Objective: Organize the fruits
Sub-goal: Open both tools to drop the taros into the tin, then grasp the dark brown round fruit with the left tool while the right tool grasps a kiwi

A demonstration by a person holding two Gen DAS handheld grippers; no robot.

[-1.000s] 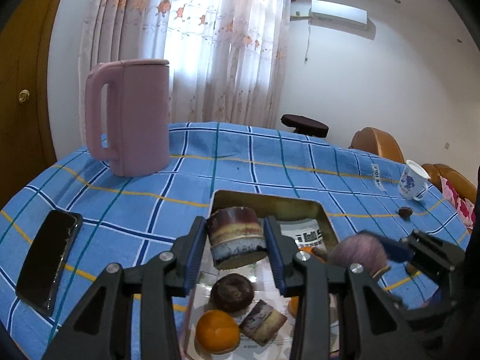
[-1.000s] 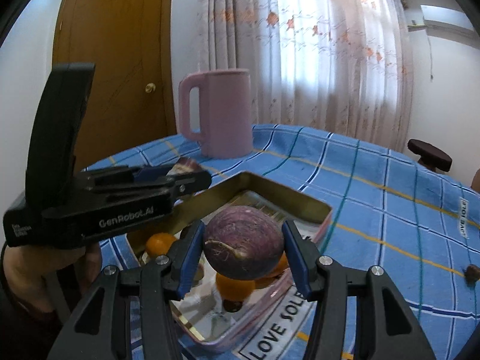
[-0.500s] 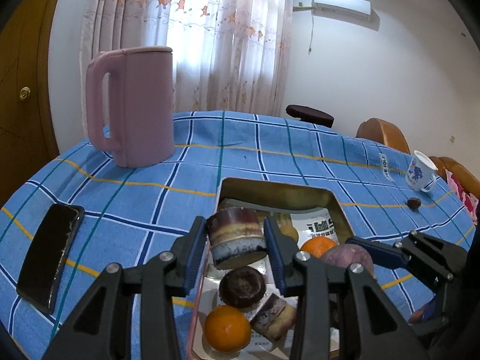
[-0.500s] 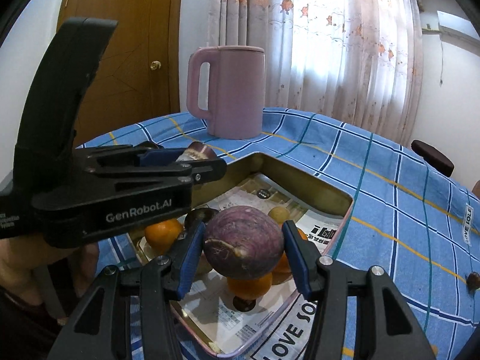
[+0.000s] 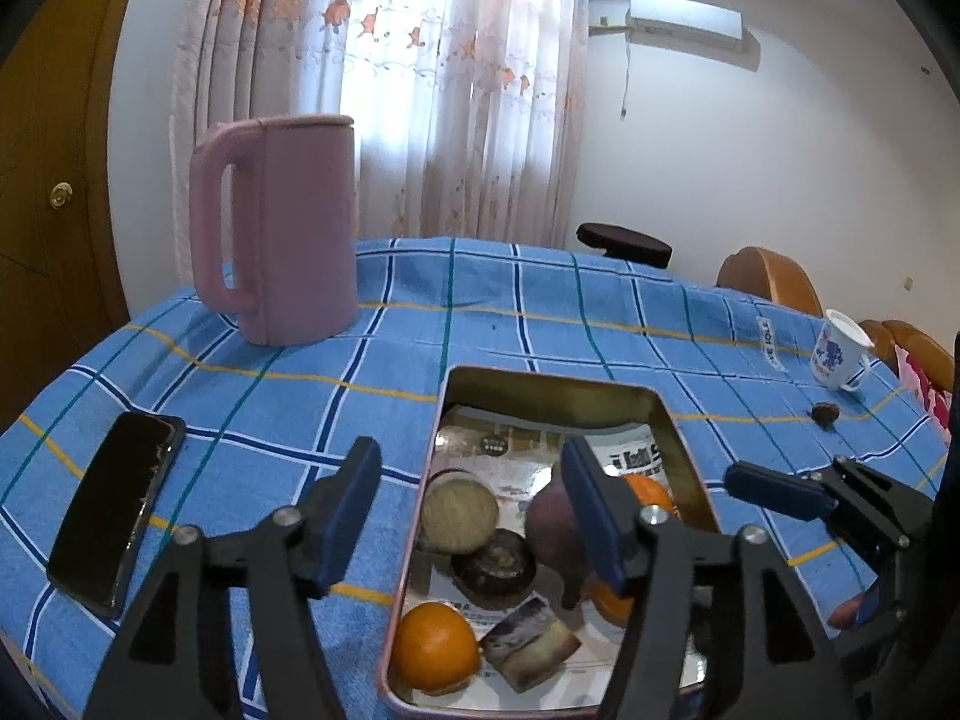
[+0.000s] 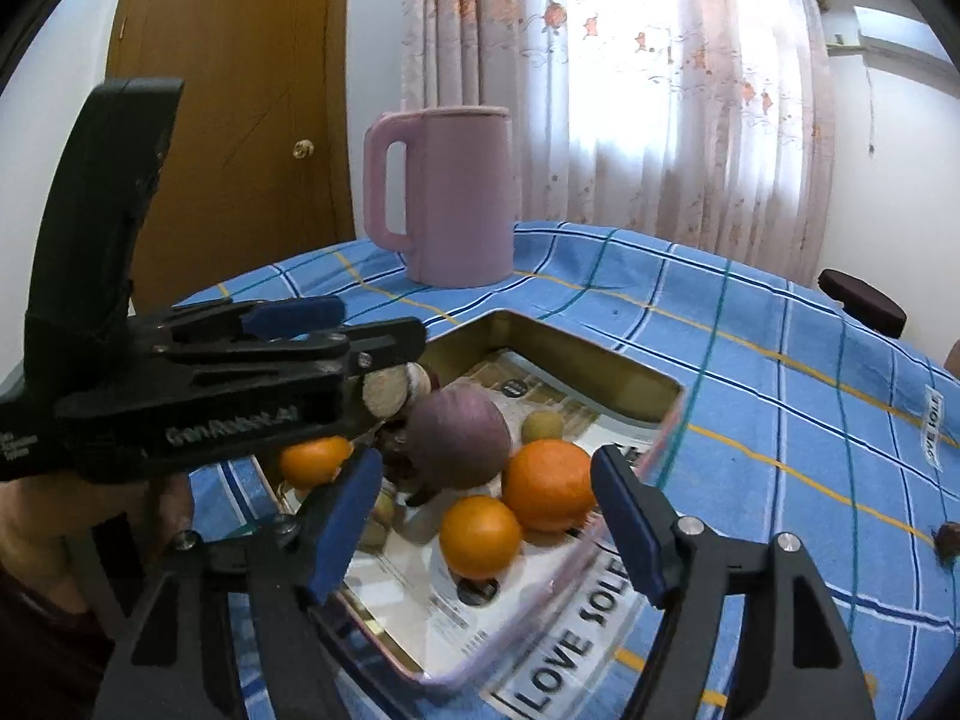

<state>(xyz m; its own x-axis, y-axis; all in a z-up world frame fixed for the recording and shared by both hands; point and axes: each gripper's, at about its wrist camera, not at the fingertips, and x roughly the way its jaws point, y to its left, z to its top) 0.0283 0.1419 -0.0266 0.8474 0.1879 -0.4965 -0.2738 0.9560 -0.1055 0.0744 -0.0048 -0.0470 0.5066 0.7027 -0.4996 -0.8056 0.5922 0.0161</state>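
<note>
A metal tray (image 5: 546, 381) (image 6: 576, 348) on the blue checked tablecloth holds several fruits. In it lie a striped cylindrical piece (image 5: 459, 510) (image 6: 387, 390), a round purple fruit (image 5: 549, 519) (image 6: 459, 438), oranges (image 5: 435, 645) (image 6: 549, 486) (image 6: 480, 534), a dark brown fruit (image 5: 495, 567) and a cut slice (image 5: 531, 642). My left gripper (image 5: 474, 516) is open and empty just above the tray's near left part. My right gripper (image 6: 486, 522) is open and empty over the tray's near edge, the purple fruit lying just beyond its fingers.
A pink jug (image 5: 276, 252) (image 6: 447, 198) stands at the back left. A black phone (image 5: 117, 507) lies left of the tray. A white cup (image 5: 840, 357) and a small dark fruit (image 5: 825, 413) (image 6: 949, 537) are at the right. Chairs stand beyond the table.
Both grippers opened. The left let go of the striped piece and the right let go of the purple fruit; both now lie in the tray.
</note>
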